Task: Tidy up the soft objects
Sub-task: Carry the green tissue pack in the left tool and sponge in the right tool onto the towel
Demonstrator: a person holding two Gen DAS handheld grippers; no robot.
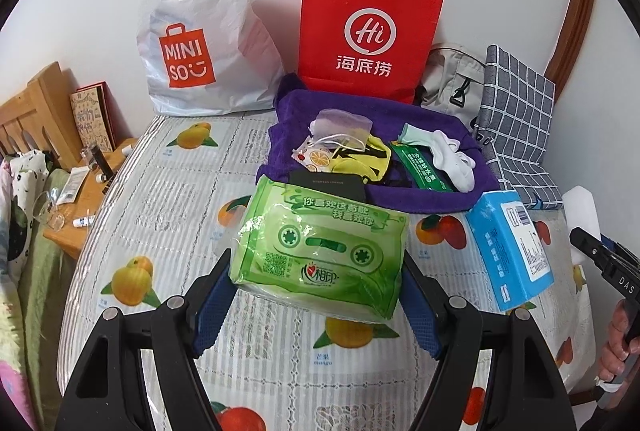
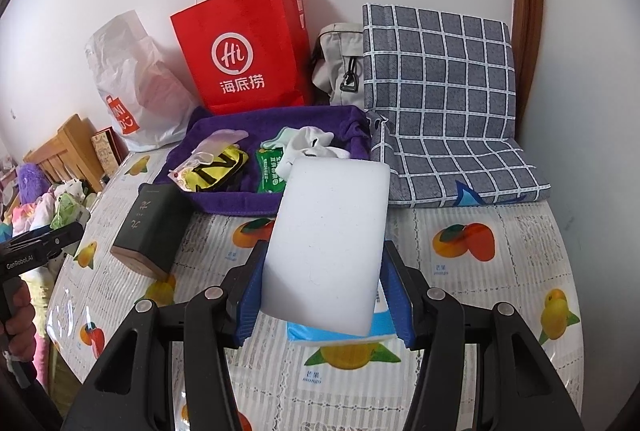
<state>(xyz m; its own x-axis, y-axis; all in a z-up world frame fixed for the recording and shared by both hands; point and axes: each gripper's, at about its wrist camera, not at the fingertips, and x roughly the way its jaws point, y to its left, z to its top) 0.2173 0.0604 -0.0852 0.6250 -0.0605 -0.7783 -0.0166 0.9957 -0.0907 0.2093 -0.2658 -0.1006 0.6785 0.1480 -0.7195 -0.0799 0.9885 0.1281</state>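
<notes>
On my far left a white crinkled plastic shopping bag with an orange logo (image 1: 200,31) leans against the wall, and beside it stands a red paper carrier bag with white rope handles (image 1: 370,27). In front of both lies a purple terry towel (image 1: 420,191) spread on the fruit-print plastic tablecloth (image 1: 160,191), heaped with small items: a yellow-and-black cloth piece (image 2: 218,167), a green snack packet (image 2: 270,171) and white socks (image 1: 456,159).

My left gripper (image 1: 320,291) pinches a green plastic-wrapped tissue pack with a cassette print (image 1: 320,247), held above the cloth just before the towel's near edge. A dark rectangular box (image 2: 148,227) sits on the table left of the towel.

My right gripper (image 2: 324,291) is clamped on a white rectangular foam sponge block (image 2: 328,251), tilted upward toward the towel. Under it lies a blue-and-white tissue pack (image 1: 512,251) on the table. Furthest right, a folded grey checked cushion (image 2: 440,91) rests against the wall.
</notes>
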